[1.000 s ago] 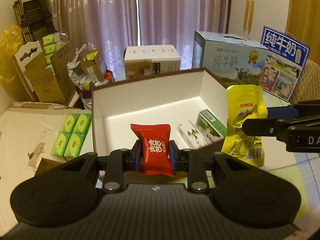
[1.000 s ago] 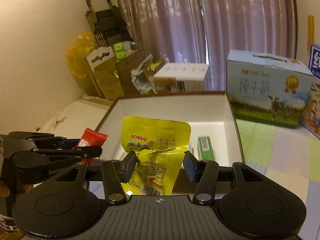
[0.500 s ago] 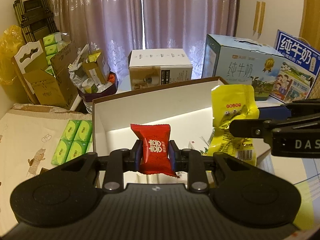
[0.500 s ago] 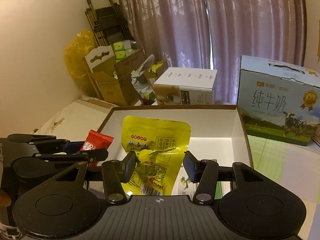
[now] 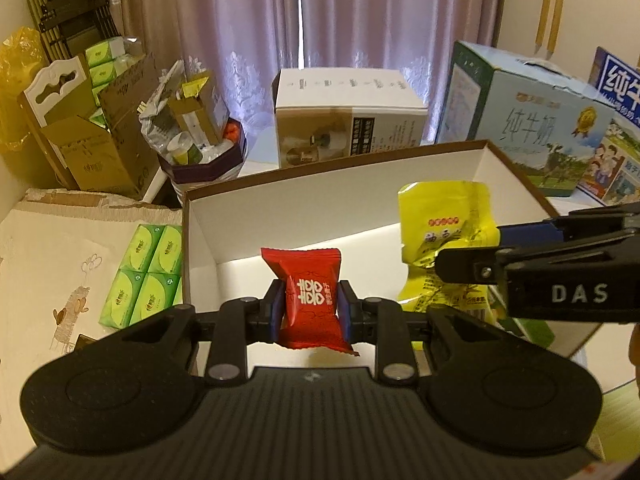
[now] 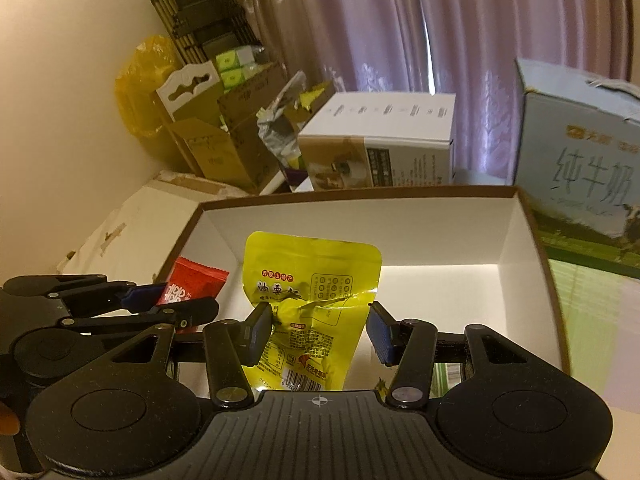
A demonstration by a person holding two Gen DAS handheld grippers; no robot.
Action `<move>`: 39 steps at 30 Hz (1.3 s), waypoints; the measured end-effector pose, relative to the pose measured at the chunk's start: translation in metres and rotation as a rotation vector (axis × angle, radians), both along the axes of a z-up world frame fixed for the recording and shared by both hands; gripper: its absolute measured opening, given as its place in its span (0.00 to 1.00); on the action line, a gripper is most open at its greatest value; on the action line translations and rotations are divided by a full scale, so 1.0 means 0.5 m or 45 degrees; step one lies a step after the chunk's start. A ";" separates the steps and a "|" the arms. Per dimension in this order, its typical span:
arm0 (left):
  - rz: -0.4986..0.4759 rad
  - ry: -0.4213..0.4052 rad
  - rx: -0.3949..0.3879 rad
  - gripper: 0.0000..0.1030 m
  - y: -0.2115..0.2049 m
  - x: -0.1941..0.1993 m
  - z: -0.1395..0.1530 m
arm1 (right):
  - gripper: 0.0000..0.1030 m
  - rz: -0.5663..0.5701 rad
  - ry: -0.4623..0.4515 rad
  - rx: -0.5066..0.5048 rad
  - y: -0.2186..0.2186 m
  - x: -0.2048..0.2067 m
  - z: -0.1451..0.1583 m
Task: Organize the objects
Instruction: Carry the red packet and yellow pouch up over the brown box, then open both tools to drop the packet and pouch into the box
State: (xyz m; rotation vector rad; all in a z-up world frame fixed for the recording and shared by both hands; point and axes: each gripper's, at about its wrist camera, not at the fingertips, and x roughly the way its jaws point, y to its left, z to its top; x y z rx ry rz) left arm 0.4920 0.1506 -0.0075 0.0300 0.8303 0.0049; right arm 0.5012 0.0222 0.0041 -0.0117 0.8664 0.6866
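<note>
My left gripper (image 5: 311, 312) is shut on a red candy packet (image 5: 310, 298) and holds it above the near edge of a white open box with a brown rim (image 5: 332, 172). The packet also shows in the right wrist view (image 6: 192, 286). My right gripper (image 6: 318, 334) holds a yellow snack pouch (image 6: 312, 300) above the same box (image 6: 360, 196); its jaws stand wide, the left pad touches the pouch and the right pad stands apart. The pouch shows in the left wrist view (image 5: 444, 236), with the right gripper (image 5: 540, 264) beside it.
A green pack of tissues (image 5: 144, 276) lies left of the box. Behind it stand a white carton (image 5: 348, 112), a blue milk carton (image 5: 516, 116), a bowl of clutter (image 5: 200, 136) and brown cardboard boxes (image 5: 92, 148). Curtains hang at the back.
Both grippers moved forward over the box with their packets. The right gripper's jaws have spread wider around the yellow pouch.
</note>
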 end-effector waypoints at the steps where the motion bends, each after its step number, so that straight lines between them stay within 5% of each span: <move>1: 0.002 0.008 0.002 0.23 0.001 0.007 -0.006 | 0.47 0.003 0.006 -0.011 0.005 0.007 -0.008; 23: 0.013 0.098 0.021 0.23 0.010 0.082 -0.078 | 0.48 0.045 0.151 -0.125 0.056 0.104 -0.118; 28: 0.017 0.109 0.022 0.23 0.012 0.083 -0.084 | 0.62 0.073 0.139 -0.184 0.066 0.104 -0.126; 39: 0.028 0.112 0.019 0.23 0.013 0.088 -0.087 | 0.62 0.003 0.182 -0.157 0.029 0.109 -0.125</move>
